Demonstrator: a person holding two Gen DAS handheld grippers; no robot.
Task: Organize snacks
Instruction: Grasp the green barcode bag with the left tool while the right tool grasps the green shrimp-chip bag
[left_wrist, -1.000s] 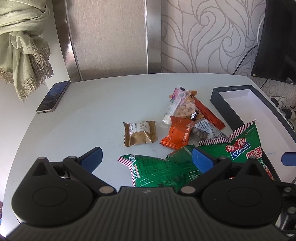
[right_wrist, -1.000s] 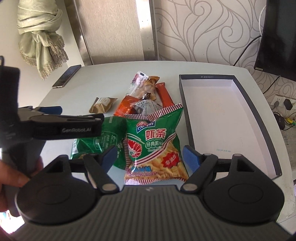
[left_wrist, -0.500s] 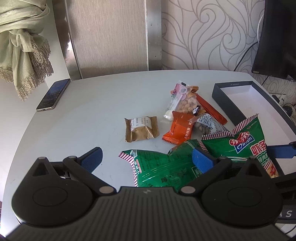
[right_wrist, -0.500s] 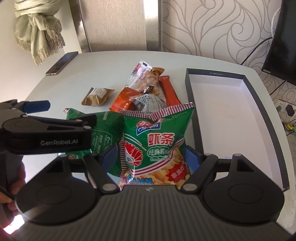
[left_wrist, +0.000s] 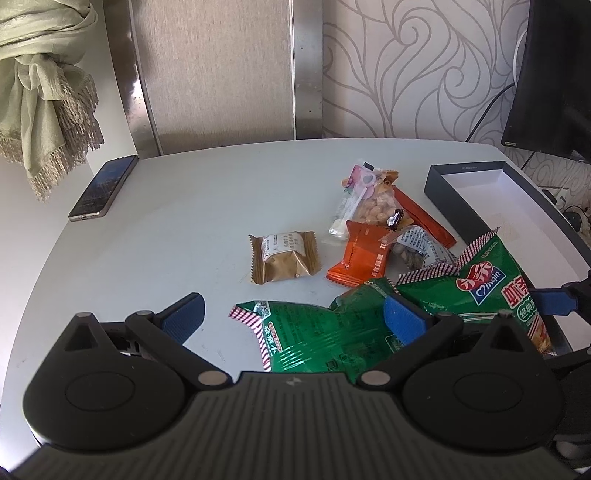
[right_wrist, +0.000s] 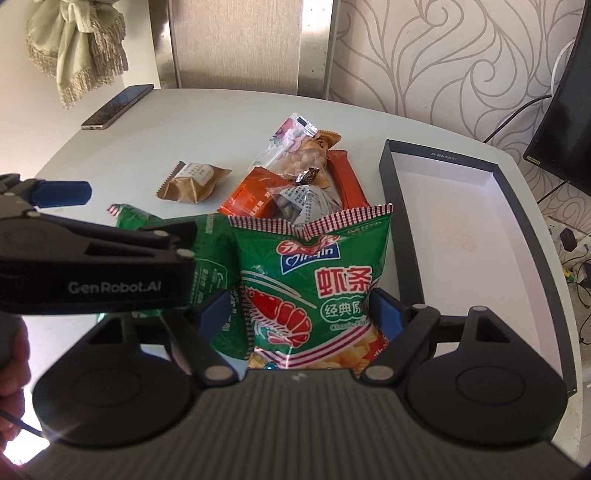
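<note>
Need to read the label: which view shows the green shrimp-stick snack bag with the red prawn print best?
Right wrist view: the green shrimp-stick snack bag with the red prawn print faces the camera, centred between the open right tongs. Left wrist view shows it only obliquely at the right edge, partly behind the tong body.

right gripper (right_wrist: 299, 317) moved forward, jaws now straddling the shrimp chip bag (right_wrist: 314, 280)

I'm seeing my left gripper (left_wrist: 293, 317) hanging with jaws wide apart over a crumpled green bag (left_wrist: 325, 332). Shrimp-chip bag (left_wrist: 476, 288) is overlapping it; brown packet (left_wrist: 283, 256) and phone (left_wrist: 103, 187) are sitting further off.
</note>
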